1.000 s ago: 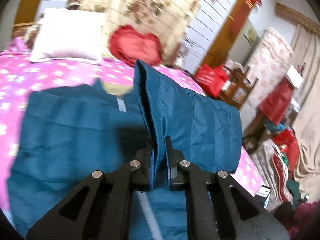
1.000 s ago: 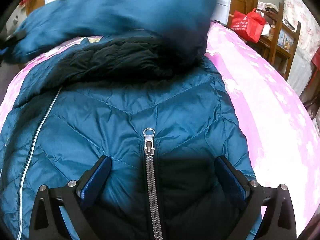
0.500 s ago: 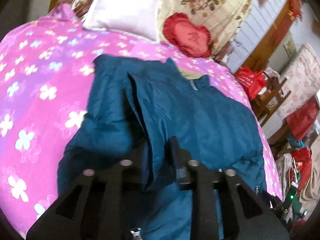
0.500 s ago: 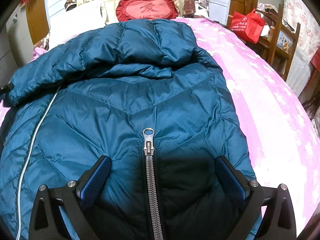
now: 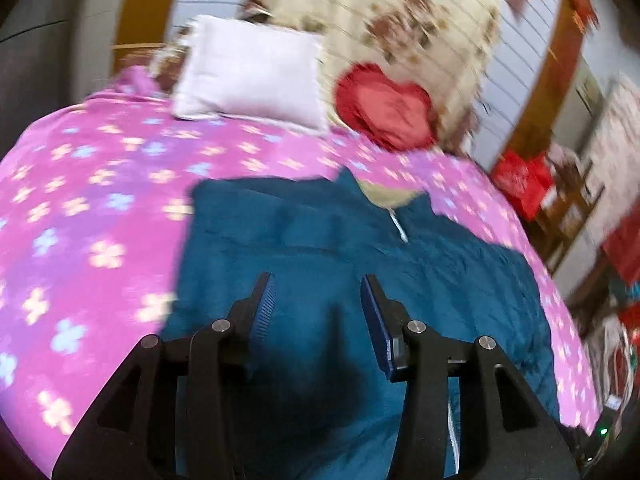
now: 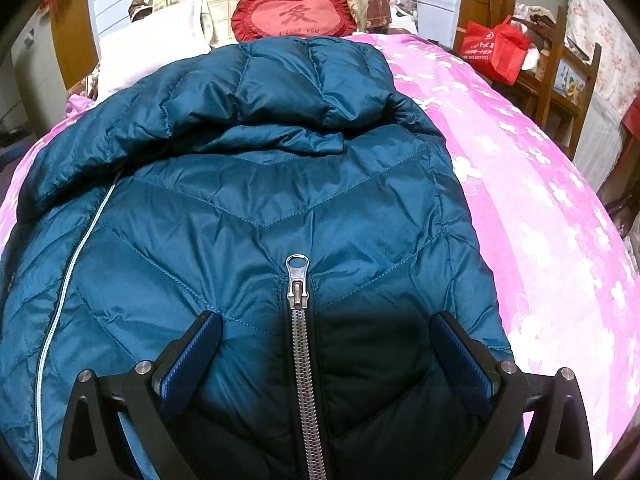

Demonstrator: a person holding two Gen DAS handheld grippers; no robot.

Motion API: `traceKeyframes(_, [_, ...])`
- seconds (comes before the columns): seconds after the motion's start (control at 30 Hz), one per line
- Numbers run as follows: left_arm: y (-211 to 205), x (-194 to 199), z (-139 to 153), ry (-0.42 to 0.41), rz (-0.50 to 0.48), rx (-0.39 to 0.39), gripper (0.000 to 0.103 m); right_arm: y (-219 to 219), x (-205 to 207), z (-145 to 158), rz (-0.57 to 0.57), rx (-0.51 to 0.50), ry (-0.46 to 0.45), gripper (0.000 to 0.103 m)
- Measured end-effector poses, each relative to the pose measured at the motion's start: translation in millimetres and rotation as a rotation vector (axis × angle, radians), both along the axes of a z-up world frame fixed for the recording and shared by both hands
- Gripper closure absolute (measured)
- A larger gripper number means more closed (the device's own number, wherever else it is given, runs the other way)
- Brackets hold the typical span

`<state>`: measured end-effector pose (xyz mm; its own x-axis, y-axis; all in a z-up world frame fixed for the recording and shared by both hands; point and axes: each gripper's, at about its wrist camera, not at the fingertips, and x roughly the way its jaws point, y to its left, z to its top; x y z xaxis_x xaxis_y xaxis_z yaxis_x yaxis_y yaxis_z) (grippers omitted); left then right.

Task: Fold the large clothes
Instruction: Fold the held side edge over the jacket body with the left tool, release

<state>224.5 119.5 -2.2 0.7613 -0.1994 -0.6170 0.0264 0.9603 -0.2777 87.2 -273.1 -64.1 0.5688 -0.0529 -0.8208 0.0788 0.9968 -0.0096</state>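
Note:
A teal quilted puffer jacket (image 6: 280, 184) lies spread on a pink flowered bedspread (image 6: 540, 208). One sleeve (image 6: 224, 92) lies folded across its upper part. A silver zipper (image 6: 298, 280) runs down its middle. My right gripper (image 6: 326, 332) hangs wide open just above the zipper, touching nothing. In the blurred left wrist view the jacket (image 5: 440, 272) lies flat below my left gripper (image 5: 318, 292). Its jaws are opening, and no cloth is pinched between the blue pads (image 5: 266, 300).
A white pillow (image 5: 248, 76), a red heart cushion (image 6: 294, 14) and a floral cushion (image 5: 384, 20) sit at the bed's head. A red bag (image 6: 494, 50) rests on wooden furniture (image 6: 560, 80) to the right of the bed. Pink bedspread (image 5: 88, 216) lies left of the jacket.
My left gripper let go of the sleeve it had held up. The sleeve now lies across the jacket's upper part. The left view swung down and its jaws spread. The right gripper kept still.

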Motion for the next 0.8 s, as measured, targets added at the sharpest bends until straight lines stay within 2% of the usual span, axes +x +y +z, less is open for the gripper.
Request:
traceKeyframes(0.07, [-13,12,-11,0.024,0.027,0.086,0.059,0,-1,4,-0.006,-0.002,0.000,0.000])
traceKeyframes(0.17, [-21,28,-43,0.092,0.051,0.179,0.059,-5,-9,35,-0.012,0.039,-0.143,0.000])
traceKeyframes(0.23, [-21,25,-52,0.067,0.049,0.188,0.058,-10,1,63,0.002,0.070,-0.221,0.000])
traceKeyframes(0.33, [-22,19,-59,0.036,0.054,0.202,0.057,-7,47,86,0.080,0.065,-0.213,0.000])
traceKeyframes(0.43, [-21,19,-61,0.038,0.059,0.201,0.056,-3,97,94,0.140,0.078,-0.226,0.000])
traceKeyframes(0.5, [-21,20,-61,0.047,0.060,0.199,0.056,0,124,90,0.189,0.125,-0.222,0.000])
traceKeyframes(0.57, [-20,20,-61,0.052,0.067,0.191,0.056,5,148,73,0.228,0.117,-0.170,0.000])
traceKeyframes(0.6, [-18,20,-62,0.058,0.075,0.187,0.056,6,160,57,0.227,0.069,-0.121,0.000])
traceKeyframes(0.63, [-18,21,-62,0.064,0.079,0.185,0.055,3,170,34,0.214,0.041,-0.029,0.000])
traceKeyframes(0.67, [-18,22,-63,0.068,0.077,0.181,0.055,-1,178,15,0.221,0.074,0.046,0.000])
traceKeyframes(0.7, [-19,22,-64,0.074,0.075,0.182,0.055,-6,177,6,0.238,0.107,0.045,0.000])
traceKeyframes(0.8, [-20,23,-65,0.082,0.078,0.190,0.055,-6,177,10,0.248,0.087,0.047,0.000])
